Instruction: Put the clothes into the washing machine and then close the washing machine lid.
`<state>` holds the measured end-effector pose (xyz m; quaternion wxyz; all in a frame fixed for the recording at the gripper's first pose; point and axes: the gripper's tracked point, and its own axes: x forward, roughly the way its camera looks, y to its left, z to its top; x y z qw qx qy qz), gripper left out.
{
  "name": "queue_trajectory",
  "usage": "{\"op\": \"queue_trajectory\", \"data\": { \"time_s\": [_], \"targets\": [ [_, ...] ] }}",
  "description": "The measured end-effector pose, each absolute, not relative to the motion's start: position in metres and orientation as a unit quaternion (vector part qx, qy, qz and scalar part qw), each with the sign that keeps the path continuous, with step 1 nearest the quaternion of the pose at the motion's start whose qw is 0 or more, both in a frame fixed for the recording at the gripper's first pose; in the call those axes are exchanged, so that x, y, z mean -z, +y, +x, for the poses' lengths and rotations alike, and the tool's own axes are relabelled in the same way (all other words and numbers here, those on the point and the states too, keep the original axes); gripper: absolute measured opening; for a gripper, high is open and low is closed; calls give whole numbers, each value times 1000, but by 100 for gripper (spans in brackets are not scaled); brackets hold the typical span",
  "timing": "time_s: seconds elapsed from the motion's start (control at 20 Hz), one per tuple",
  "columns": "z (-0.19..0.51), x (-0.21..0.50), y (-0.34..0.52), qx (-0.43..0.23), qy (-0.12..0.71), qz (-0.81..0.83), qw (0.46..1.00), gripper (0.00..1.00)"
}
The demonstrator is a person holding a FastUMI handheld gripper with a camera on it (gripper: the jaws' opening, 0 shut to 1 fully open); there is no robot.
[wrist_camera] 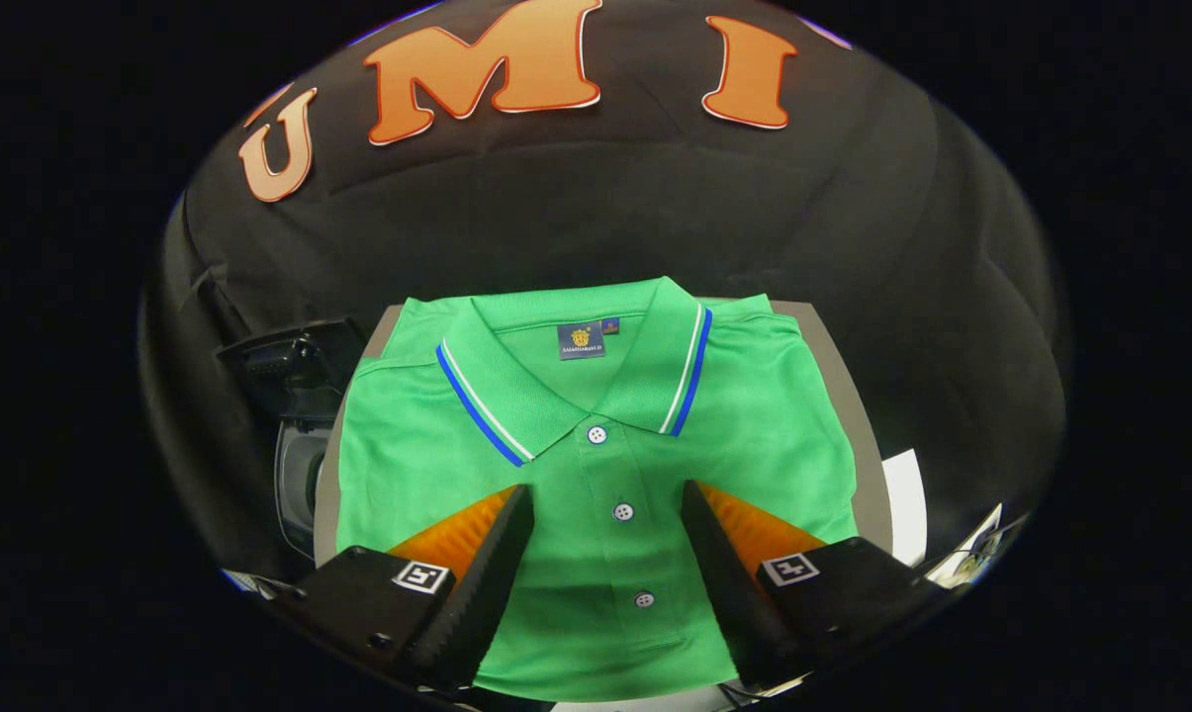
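Gripper view: green polo shirt (596, 465), folded flat on bench (858, 415), directly beneath gripper (605, 509); button placket runs straight ahead between the wide-spread, empty fingers.

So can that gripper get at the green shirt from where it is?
Probably yes. The gripper is open, its jaws spread either side of the button placket of the green polo shirt, which lies flat on the table with nothing on top.

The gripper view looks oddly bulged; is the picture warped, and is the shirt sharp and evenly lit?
In the gripper view, fisheye distortion bows the straight edges; the green polo shirt is sharp and evenly lit, without glare; the open tongs hang over its button placket; the dark machine beside the shirt sits in shadow.
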<state>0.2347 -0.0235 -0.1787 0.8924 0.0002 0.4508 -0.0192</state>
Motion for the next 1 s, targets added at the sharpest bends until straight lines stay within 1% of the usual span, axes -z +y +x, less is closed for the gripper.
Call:
{"op": "queue_trajectory", "data": {
  "time_s": [0.2, 0.3, 0.5, 0.55, 0.6, 0.65, 0.8, 0.9, 0.95, 1.0],
  "targets": [
    [235, 179, -18, 8, 458, -5, 889, 91],
    [233, 177, -17, -4, 461, -13, 887, 75],
    [234, 176, -11, 7, 460, -25, 887, 42],
    [236, 175, -12, 17, 461, -30, 887, 31],
    [236, 175, -11, 21, 462, -39, 886, 29],
    [235, 174, -11, 26, 465, -45, 884, 28],
    [238, 176, -5, 18, 446, -65, 892, 16],
    [238, 172, -6, 27, 434, -70, 898, 16],
    [238, 173, -6, 30, 434, -52, 899, 10],
    [239, 173, -6, 33, 426, -29, 904, 10]
  ]
}}
